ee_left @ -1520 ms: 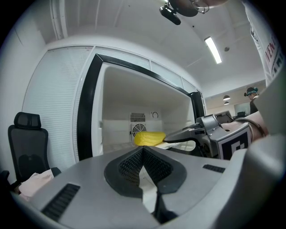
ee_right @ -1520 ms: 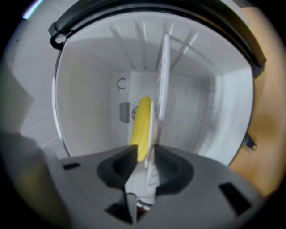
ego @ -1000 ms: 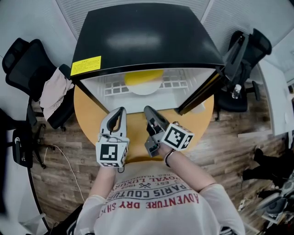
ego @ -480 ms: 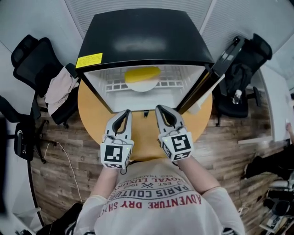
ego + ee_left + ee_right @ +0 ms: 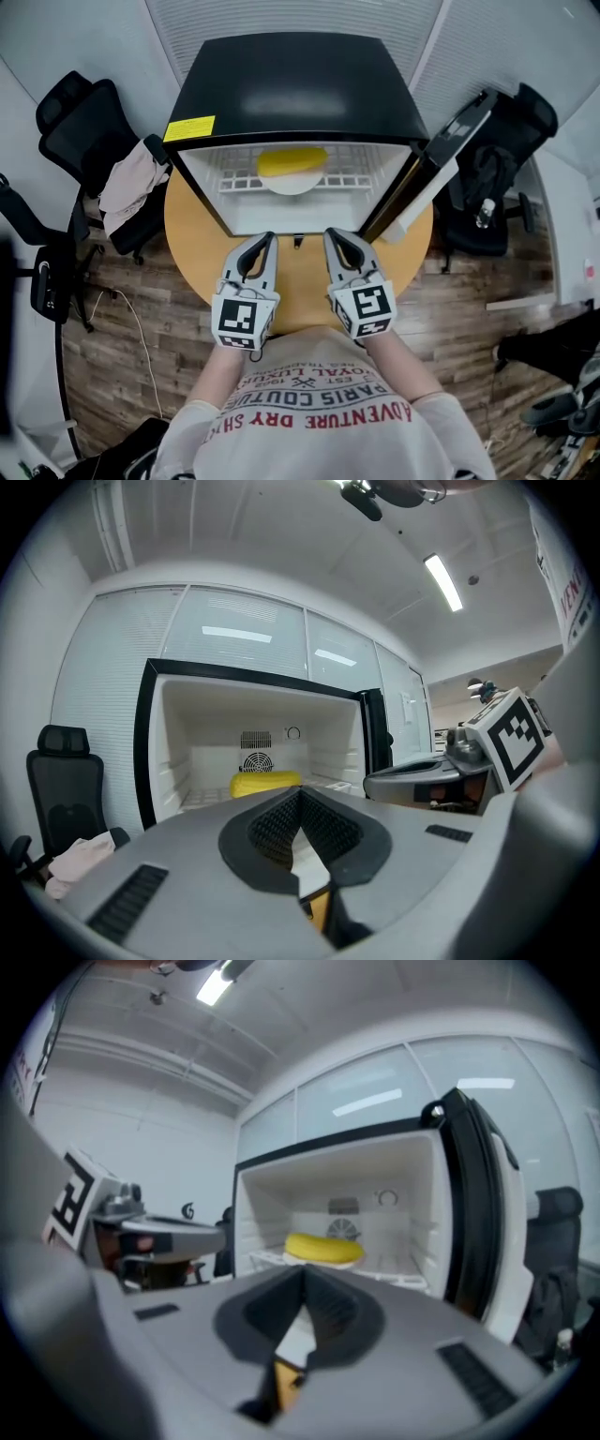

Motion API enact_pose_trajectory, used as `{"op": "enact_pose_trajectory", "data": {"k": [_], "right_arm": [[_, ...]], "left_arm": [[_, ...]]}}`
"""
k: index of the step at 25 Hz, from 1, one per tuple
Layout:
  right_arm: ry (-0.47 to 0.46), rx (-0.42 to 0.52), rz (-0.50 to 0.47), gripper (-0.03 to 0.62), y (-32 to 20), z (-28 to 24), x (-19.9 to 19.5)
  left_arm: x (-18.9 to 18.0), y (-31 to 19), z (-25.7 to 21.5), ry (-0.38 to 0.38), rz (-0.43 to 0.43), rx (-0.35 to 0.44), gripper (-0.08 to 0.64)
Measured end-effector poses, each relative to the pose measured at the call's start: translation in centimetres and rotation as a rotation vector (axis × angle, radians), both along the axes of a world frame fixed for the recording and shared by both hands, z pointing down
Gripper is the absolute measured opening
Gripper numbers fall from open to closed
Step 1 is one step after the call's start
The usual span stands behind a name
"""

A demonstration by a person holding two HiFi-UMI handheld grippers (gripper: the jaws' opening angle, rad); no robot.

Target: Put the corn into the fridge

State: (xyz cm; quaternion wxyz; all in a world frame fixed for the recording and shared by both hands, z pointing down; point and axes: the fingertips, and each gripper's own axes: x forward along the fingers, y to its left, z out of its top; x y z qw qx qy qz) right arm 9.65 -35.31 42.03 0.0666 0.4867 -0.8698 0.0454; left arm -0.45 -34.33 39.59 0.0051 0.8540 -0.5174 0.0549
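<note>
The yellow corn lies on a white plate on the wire shelf inside the open fridge. It also shows in the left gripper view as the corn and in the right gripper view as the corn. My left gripper and right gripper hang side by side over the round wooden table, just in front of the fridge opening and apart from the corn. Both are shut with nothing between their jaws, as seen at the left gripper and the right gripper.
The fridge door stands open to the right. The fridge sits on a round wooden table. A black office chair with a cloth draped over it stands at the left, another chair at the right.
My right gripper has rolled from a tilted pose to upright and now sits level with the left one. Both grippers have drawn back a little from the fridge.
</note>
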Motion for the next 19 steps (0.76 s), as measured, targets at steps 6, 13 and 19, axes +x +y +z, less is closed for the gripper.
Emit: {"op": "enact_pose_trajectory", "data": {"k": [6, 13, 19], "right_arm": [[-0.001, 0.032, -0.007, 0.029, 0.2, -1.0, 0.6], [-0.001, 0.028, 0.007, 0.028, -0.4, -1.1, 1.1], [0.013, 0.02, 0.005, 0.028, -0.3, -0.7, 1.0]], "left_arm": [[0.3, -0.5, 0.0, -0.006, -0.01, -0.003, 0.025], [0.6, -1.3, 0.1, -0.004, -0.008, -0.004, 0.025], [0.7, -1.5, 0.6, -0.005, -0.007, -0.016, 0.025]]}}
